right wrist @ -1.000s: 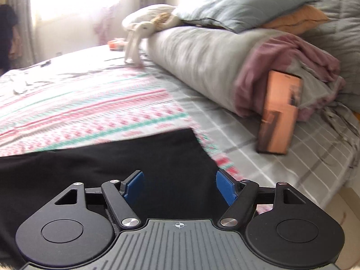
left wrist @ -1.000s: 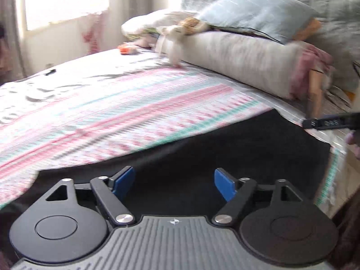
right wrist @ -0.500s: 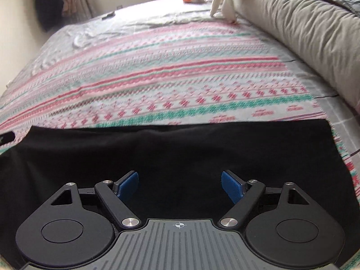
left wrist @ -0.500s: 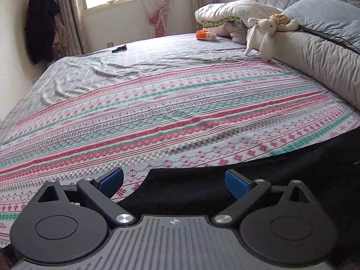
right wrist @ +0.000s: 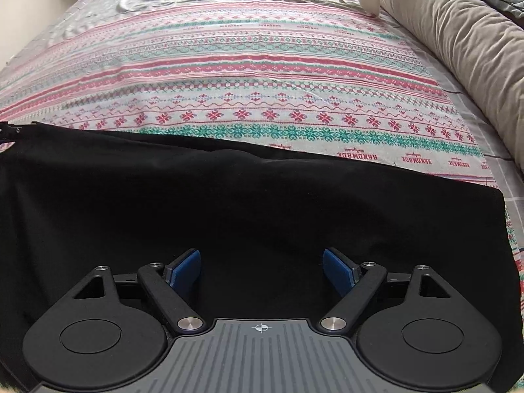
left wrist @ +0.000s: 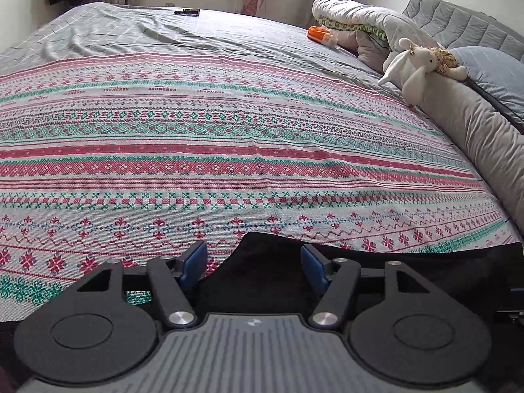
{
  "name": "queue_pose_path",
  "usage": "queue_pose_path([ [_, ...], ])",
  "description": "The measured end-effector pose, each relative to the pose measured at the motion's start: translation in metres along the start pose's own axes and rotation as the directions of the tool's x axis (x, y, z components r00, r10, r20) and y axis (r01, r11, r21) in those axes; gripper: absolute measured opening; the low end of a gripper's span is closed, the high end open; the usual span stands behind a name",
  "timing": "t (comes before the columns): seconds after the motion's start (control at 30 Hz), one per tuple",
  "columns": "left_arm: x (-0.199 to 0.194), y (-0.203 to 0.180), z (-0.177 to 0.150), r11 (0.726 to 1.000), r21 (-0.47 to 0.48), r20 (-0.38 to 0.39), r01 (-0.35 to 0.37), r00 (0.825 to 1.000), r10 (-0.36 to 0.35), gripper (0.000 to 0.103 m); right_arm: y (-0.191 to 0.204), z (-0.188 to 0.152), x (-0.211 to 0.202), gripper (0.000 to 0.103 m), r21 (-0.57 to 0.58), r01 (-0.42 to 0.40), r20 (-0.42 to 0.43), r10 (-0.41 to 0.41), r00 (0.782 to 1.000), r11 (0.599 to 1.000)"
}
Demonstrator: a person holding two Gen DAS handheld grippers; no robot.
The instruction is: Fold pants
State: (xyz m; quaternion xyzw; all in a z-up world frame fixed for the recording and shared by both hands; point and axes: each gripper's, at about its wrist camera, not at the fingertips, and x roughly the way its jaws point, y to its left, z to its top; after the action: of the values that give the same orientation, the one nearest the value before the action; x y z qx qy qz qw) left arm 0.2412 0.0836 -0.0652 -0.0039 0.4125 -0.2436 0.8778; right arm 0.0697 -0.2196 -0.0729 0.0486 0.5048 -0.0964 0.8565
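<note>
Striped in red, green and white, a patterned bedspread (left wrist: pixel 229 150) covers the near part of a wide bed, over a grey checked sheet (left wrist: pixel 137 32) that runs on toward the far wall. Black pants (right wrist: pixel 249 209) lie flat on the bedspread's near edge, a broad dark panel with a straight far edge, a squared corner on the right and only faint creases; the cloth is too dark to show seams or pockets. In the left wrist view one rounded corner of the pants (left wrist: pixel 262 262) sits just ahead of the camera.

Left gripper (left wrist: pixel 252 263): its jaws have just been closing but stand apart, that corner of the black cloth lying between the blue pads (left wrist: pixel 193 263), which do not press it. Right gripper (right wrist: pixel 261 270): jaws apart over the pants, pads gripping nothing.

Beyond the bedspread's right side runs a long grey bolster (left wrist: pixel 475 144), with a white plush toy (left wrist: pixel 416 65) resting on it.
</note>
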Motion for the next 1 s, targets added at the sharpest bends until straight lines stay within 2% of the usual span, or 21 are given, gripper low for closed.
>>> queue_pose_path([
  [0.03,-0.001,-0.001,0.000,1.000,-0.003,0.004,0.003,1.000,-0.003,0.070,0.000,0.000,0.002,0.085,-0.001,0.005,-0.003,-0.005,1.000,1.000],
  [0.07,-0.001,-0.002,-0.001,1.000,-0.002,0.001,0.004,1.000,-0.004,0.051,-0.001,-0.001,0.002,0.088,0.001,0.009,-0.002,-0.009,1.000,1.000],
  [0.13,-0.002,-0.007,-0.004,1.000,0.012,0.005,-0.019,1.000,0.019,0.036,-0.002,-0.001,0.005,0.091,0.007,0.013,0.001,-0.013,1.000,1.000],
  [0.2,-0.009,-0.011,-0.010,0.999,0.032,0.054,-0.027,0.998,0.025,0.032,-0.004,-0.002,0.006,0.094,0.018,0.012,0.002,-0.013,1.000,1.000],
  [0.3,-0.020,-0.009,-0.015,0.999,-0.004,0.144,-0.035,0.989,0.035,0.031,-0.007,-0.003,0.007,0.096,0.041,0.006,0.000,-0.006,1.000,0.999],
  [0.4,-0.019,-0.011,-0.016,0.996,-0.008,0.167,-0.090,0.982,0.090,0.031,-0.009,-0.004,0.008,0.098,0.053,0.003,0.005,-0.004,1.000,0.999],
  [0.5,-0.004,-0.019,-0.020,0.982,0.041,0.136,-0.187,0.974,0.179,0.036,-0.008,-0.005,0.008,0.099,0.052,0.009,0.013,-0.010,1.000,0.999],
  [0.57,-0.004,-0.025,-0.021,0.973,0.051,0.139,-0.225,0.967,0.216,0.047,-0.008,-0.005,0.007,0.099,0.052,0.005,0.016,-0.006,1.000,0.999],
  [0.8,-0.045,-0.048,-0.028,0.971,0.076,0.097,-0.226,0.971,0.218,0.075,-0.012,-0.015,-0.007,0.099,-0.011,-0.023,0.049,0.023,0.999,1.000],
  [0.87,-0.059,-0.058,-0.037,0.971,0.088,0.092,-0.224,0.972,0.216,0.083,-0.013,-0.020,-0.015,0.100,-0.031,-0.058,0.062,0.060,0.996,0.998],
  [1.0,-0.086,-0.078,-0.059,0.970,0.117,0.076,-0.214,0.976,0.206,0.089,-0.009,-0.034,-0.031,0.100,-0.096,-0.172,0.096,0.181,0.979,0.980],
])
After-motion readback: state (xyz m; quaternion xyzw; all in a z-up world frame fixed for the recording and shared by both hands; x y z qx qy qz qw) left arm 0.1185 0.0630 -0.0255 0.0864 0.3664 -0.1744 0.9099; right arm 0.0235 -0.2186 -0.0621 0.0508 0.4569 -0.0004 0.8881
